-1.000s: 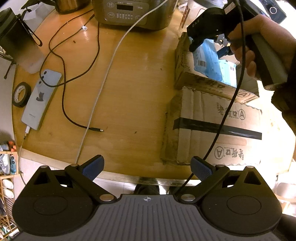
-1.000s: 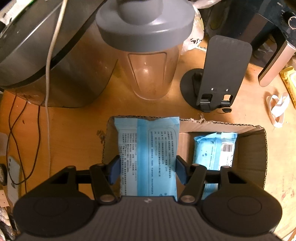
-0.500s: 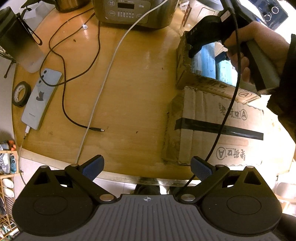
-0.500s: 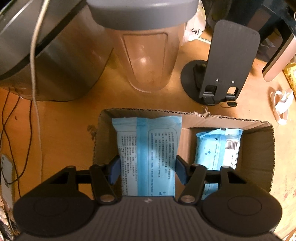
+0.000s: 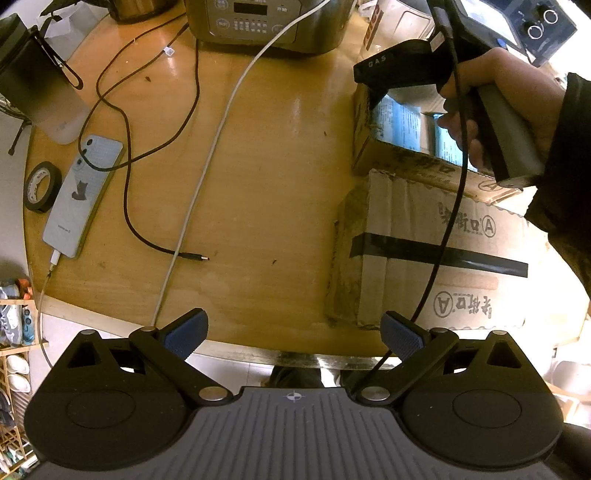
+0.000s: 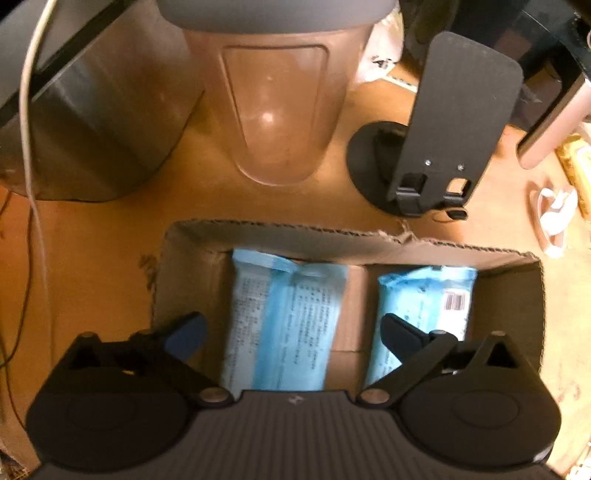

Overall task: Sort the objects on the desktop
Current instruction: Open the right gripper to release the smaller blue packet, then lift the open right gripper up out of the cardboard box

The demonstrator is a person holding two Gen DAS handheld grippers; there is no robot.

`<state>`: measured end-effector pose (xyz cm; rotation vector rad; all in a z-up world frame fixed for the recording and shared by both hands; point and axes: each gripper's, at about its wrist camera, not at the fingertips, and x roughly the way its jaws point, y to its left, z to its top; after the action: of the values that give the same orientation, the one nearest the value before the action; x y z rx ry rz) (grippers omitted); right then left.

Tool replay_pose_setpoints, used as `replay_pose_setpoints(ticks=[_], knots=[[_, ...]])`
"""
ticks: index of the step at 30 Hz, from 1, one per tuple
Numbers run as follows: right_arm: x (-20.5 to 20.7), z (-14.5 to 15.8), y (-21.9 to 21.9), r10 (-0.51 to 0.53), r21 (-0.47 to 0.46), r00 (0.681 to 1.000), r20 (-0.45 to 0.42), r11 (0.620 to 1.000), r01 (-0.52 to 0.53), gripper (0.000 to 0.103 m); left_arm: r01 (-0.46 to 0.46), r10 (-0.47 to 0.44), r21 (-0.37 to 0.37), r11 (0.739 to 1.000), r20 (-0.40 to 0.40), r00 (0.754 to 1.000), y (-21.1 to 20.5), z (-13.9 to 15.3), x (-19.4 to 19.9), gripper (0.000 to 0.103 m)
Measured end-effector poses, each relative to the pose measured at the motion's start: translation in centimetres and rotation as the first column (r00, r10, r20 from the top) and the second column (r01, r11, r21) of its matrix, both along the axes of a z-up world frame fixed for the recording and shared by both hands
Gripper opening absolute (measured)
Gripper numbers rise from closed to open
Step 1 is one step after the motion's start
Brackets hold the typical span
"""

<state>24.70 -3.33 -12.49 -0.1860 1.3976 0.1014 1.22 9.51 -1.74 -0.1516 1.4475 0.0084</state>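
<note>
An open cardboard box (image 6: 517, 288) holds two blue wipe packs. The left pack (image 6: 284, 317) lies in the box between my right gripper's (image 6: 293, 330) spread fingers, which are open and not touching it. The second pack (image 6: 428, 295) lies to its right. In the left wrist view the same box (image 5: 399, 162) stands at the table's right, with the right gripper's black body (image 5: 402, 66) above it. My left gripper (image 5: 293, 334) is open and empty at the table's near edge.
A taped closed carton (image 5: 436, 251) sits in front of the open box. A phone (image 5: 79, 195), tape roll (image 5: 41, 186), black cable (image 5: 125, 162) and white cable (image 5: 207, 166) lie left. A cooker (image 5: 266, 22), clear jug (image 6: 273, 118) and phone stand (image 6: 450, 129) stand behind.
My right gripper has opened and let go of the left wipe pack, which now lies in the box. The left gripper has not moved.
</note>
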Motion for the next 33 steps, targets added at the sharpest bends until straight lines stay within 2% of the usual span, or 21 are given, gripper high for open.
replay_pose_setpoints(ticks=[17,29,33], knots=[[-0.5,-0.2,-0.8,0.010,0.043,1.000,-0.017,0.999,-0.009,0.103,0.008,-0.008,0.007,1.000,0.003,1.000,-0.6,0.1,-0.1,0.102],[-1.2,2.9,-1.8,0.016,0.079,1.000,0.003,0.997,-0.016,0.103,0.038,-0.038,0.012,0.999,0.024,0.999,-1.9,1.0,-0.2,0.102],[-2.1,5.2,-1.9,0.012,0.098,1.000,0.016,0.995,-0.013,0.103,0.050,-0.050,0.017,0.999,0.032,0.998,-2.4,1.2,-0.3,0.102]])
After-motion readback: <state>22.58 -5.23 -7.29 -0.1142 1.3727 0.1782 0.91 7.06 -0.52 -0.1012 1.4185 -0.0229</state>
